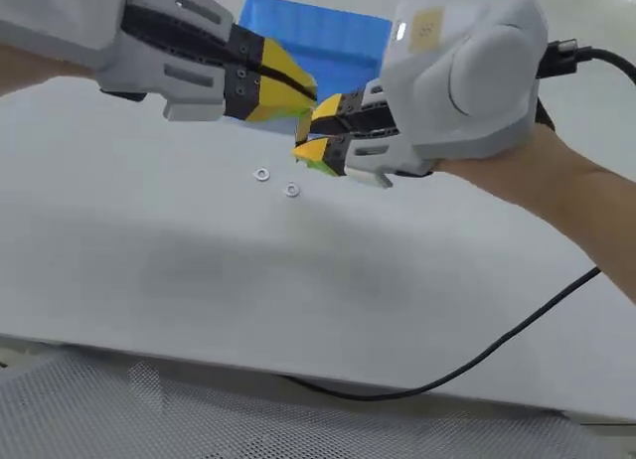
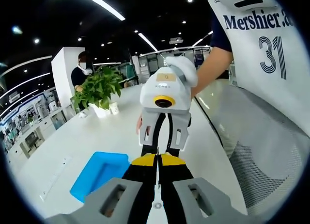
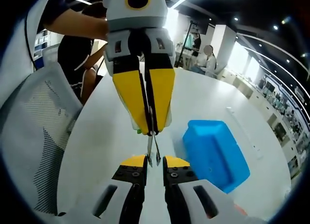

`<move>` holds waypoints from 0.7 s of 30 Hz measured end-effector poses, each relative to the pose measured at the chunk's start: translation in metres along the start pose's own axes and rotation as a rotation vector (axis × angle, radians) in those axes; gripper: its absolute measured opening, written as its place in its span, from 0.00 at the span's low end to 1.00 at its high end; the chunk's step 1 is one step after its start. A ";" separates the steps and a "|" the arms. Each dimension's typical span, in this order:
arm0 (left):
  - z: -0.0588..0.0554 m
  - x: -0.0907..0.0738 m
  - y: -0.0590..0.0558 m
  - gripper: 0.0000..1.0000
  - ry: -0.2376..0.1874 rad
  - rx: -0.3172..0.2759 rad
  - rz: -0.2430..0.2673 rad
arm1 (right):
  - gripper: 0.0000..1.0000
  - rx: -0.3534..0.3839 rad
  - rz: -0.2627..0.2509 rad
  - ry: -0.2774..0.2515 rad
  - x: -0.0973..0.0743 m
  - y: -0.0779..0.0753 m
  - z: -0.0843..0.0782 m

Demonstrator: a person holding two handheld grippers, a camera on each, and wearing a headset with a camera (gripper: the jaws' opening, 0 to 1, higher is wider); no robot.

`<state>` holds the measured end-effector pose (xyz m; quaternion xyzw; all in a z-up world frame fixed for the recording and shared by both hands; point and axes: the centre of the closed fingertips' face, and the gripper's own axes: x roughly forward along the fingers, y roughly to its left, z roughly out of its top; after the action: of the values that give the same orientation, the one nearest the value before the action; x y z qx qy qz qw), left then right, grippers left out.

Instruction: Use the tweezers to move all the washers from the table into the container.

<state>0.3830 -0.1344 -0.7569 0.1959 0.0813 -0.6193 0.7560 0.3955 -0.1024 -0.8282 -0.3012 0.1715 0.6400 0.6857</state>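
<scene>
Right gripper [image 3: 154, 161] jaws slightly parted, flanking tweezers [image 3: 150, 145] clamped in left gripper [image 3: 149, 129] jaws; washers [image 1: 261, 174] lie on open table [image 1: 199, 280].

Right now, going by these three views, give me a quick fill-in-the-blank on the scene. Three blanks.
1. In the head view, ___ washers lie on the white table.
2. The container behind them is ___.
3. The left gripper grips the thin metal ___.
Missing words: two; blue; tweezers.
</scene>
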 end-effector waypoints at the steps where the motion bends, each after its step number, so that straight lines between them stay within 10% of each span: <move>1: 0.000 0.000 -0.001 0.03 0.000 -0.001 -0.001 | 0.14 0.002 0.003 0.001 0.001 0.002 -0.001; 21: -0.019 0.004 -0.011 0.04 0.002 -0.050 -0.007 | 0.14 0.077 0.038 -0.002 0.015 0.019 -0.019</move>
<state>0.3759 -0.1323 -0.7779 0.1772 0.0981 -0.6194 0.7585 0.3814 -0.1023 -0.8558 -0.2706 0.2011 0.6463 0.6846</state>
